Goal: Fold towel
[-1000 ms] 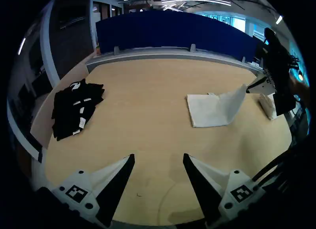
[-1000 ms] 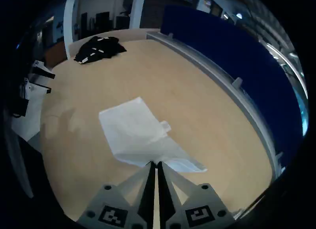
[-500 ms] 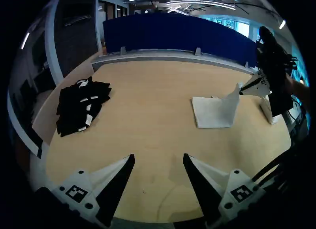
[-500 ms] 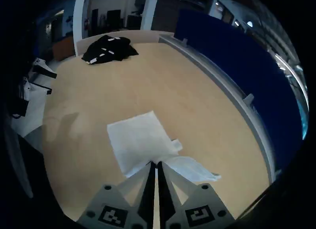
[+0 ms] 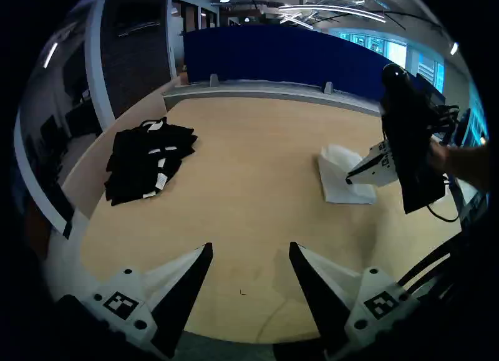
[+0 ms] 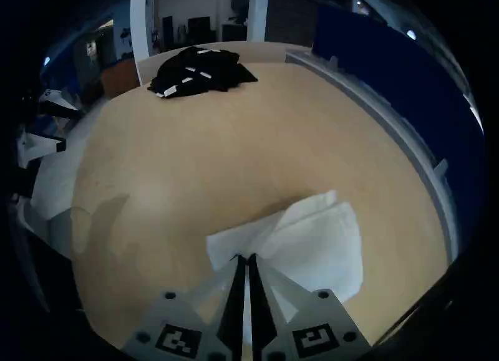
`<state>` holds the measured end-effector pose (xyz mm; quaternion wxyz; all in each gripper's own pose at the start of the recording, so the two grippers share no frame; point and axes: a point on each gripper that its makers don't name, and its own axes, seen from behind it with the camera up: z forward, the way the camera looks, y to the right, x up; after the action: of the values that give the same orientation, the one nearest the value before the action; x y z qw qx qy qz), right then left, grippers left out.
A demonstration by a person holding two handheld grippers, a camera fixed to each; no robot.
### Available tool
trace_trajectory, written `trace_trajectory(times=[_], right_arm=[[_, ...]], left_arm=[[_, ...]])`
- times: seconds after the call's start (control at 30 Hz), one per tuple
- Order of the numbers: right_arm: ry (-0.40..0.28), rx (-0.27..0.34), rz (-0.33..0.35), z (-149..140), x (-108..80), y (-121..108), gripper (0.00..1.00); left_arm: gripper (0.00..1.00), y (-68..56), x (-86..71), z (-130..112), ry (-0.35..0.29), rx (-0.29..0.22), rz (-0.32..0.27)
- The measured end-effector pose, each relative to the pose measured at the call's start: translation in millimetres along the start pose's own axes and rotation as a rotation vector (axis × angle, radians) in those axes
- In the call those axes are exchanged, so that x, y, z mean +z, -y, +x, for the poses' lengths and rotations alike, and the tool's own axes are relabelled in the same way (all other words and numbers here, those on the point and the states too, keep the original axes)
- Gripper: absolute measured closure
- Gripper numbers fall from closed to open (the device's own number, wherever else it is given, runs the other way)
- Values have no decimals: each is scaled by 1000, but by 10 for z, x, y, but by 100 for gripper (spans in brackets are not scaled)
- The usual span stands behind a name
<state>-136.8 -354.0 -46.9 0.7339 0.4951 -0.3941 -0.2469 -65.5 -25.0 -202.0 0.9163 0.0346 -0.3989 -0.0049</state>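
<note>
The right gripper view is showing the right gripper pinching an edge of the white rectangular cloth towel, which is lying partly folded ahead-right of its jaws, long axis running away rightward. The left gripper view is showing the left gripper with jaws spread and holding nothing, the light wooden table stretching ahead, and a heap of black garments lying far ahead-left.
</note>
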Motion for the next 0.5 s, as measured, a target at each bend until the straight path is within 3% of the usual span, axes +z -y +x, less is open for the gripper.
trace_trajectory(times=[0.17, 0.3, 0.4, 0.5], right_arm=[[16, 36, 14, -91, 146, 68, 95], [3, 44, 12, -72, 113, 64, 89], [-7, 45, 6, -55, 70, 42, 76], [-18, 47, 1, -37, 26, 28, 43]], left_arm=[[9, -16, 7, -25, 0, -3, 1], [9, -50, 30, -19, 0, 1, -4], [9, -70, 44, -5, 0, 8, -8], [9, -81, 47, 11, 1, 16, -9]])
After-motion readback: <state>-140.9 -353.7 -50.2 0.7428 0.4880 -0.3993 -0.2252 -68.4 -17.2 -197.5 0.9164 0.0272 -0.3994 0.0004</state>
